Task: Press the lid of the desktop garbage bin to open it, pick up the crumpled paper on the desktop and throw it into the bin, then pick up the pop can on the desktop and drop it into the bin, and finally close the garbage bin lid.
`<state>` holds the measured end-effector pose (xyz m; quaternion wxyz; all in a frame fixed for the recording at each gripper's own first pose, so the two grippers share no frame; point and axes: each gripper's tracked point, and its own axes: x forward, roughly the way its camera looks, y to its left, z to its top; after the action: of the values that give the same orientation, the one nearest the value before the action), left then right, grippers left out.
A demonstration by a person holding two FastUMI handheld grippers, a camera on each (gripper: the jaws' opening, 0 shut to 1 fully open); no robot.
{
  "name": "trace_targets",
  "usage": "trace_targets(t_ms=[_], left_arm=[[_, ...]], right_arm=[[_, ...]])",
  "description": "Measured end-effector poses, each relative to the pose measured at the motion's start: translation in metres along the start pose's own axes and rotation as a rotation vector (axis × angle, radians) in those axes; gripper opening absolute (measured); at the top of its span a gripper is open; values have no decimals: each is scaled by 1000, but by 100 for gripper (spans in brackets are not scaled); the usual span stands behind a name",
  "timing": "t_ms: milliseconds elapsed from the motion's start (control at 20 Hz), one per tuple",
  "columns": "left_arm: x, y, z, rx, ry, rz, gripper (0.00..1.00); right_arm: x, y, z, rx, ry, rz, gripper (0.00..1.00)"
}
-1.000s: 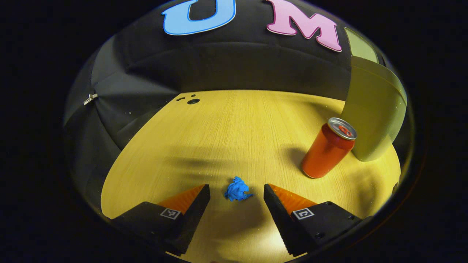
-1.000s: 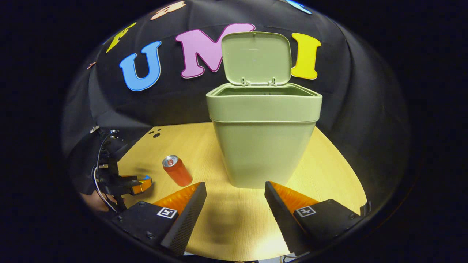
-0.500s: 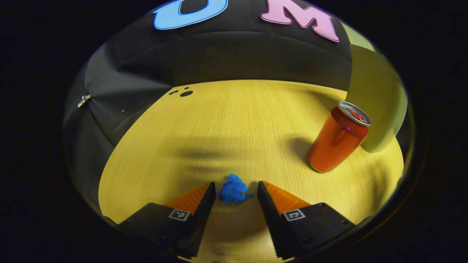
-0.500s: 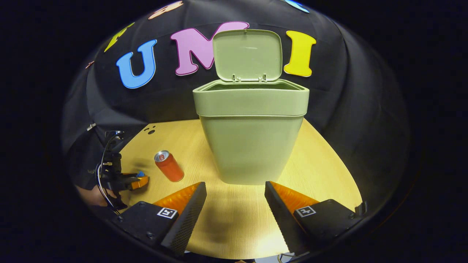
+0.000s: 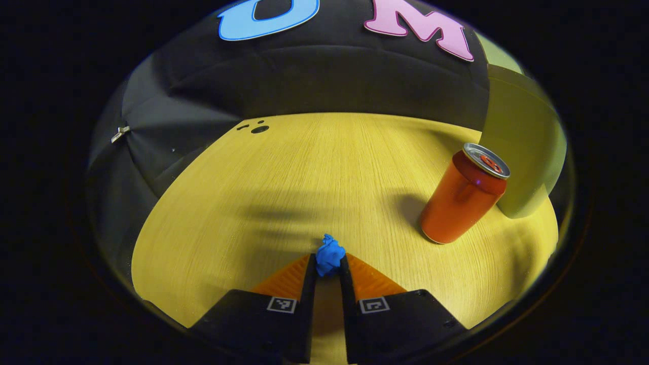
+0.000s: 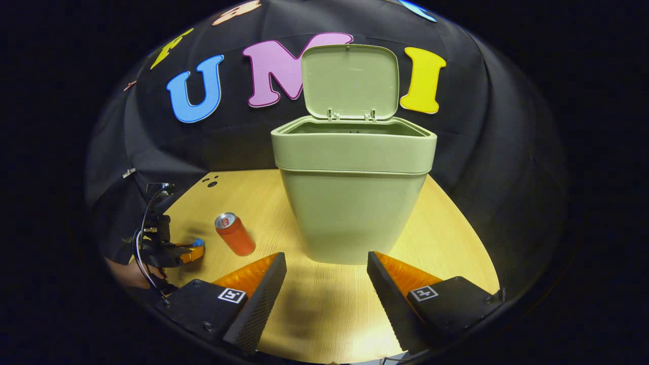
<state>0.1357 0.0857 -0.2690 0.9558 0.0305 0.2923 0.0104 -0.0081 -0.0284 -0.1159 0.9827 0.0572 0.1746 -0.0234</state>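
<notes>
A small blue crumpled paper (image 5: 329, 255) is pinched between the tips of my left gripper (image 5: 327, 264), which is shut on it just above the wooden desktop (image 5: 314, 172). An orange pop can (image 5: 460, 197) stands upright to the right of it, in front of the green bin (image 5: 522, 152). In the right gripper view the green bin (image 6: 353, 192) stands at the centre with its lid (image 6: 350, 81) raised. My right gripper (image 6: 327, 268) is open and holds nothing, a short way in front of the bin. The pop can (image 6: 234, 234) and the left gripper (image 6: 190, 252) with the blue paper (image 6: 197, 243) lie at the far left.
A hand (image 6: 133, 274) holds the left gripper at the desktop's left edge. A few small dark holes (image 5: 258, 129) mark the far left of the desktop. Black cloth walls close in behind and beside the desktop.
My left gripper's fingers have closed in from wide apart onto the blue paper. The right gripper has stayed open in front of the bin, shifting only slightly.
</notes>
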Motion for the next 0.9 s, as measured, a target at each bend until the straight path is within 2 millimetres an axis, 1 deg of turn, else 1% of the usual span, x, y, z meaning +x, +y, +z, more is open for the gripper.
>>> trace_targets(t_ms=[50, 100, 150, 200, 250, 450, 500, 600, 650, 700, 900], left_arm=[[-1, -1, 1, 3, -4, -2, 30], [-2, 1, 3, 7, -10, 2, 29], [-3, 0, 5, 7, -21, -2, 24], [-5, 0, 7, 4, -29, -6, 24], [-7, 1, 10, -2, -38, -6, 28], [-25, -2, 36, 0, -101, -27, 28], [-32, -4, 45, 12, -117, -34, 28], [-48, -8, 61, 39, -149, -52, 24], [-57, -11, 73, 54, -173, -63, 24], [-66, -15, 84, 69, -198, -77, 28], [-104, -40, 135, 102, -279, -139, 28]], right_arm=[[0, 0, -1, -2, 4, 3, 100], [0, 1, -2, -4, 6, 6, 100], [-2, 1, -3, -7, 7, 8, 100], [-1, 0, -3, -12, 7, 7, 100], [-1, 1, -4, -15, 7, 8, 100], [0, 7, -9, -16, 18, 28, 100], [2, 8, -9, -14, 20, 33, 100], [3, 11, -8, -10, 20, 42, 100], [3, 12, -8, -9, 19, 45, 100], [4, 13, -7, -8, 16, 47, 100], [5, 11, -7, -1, 16, 42, 100]])
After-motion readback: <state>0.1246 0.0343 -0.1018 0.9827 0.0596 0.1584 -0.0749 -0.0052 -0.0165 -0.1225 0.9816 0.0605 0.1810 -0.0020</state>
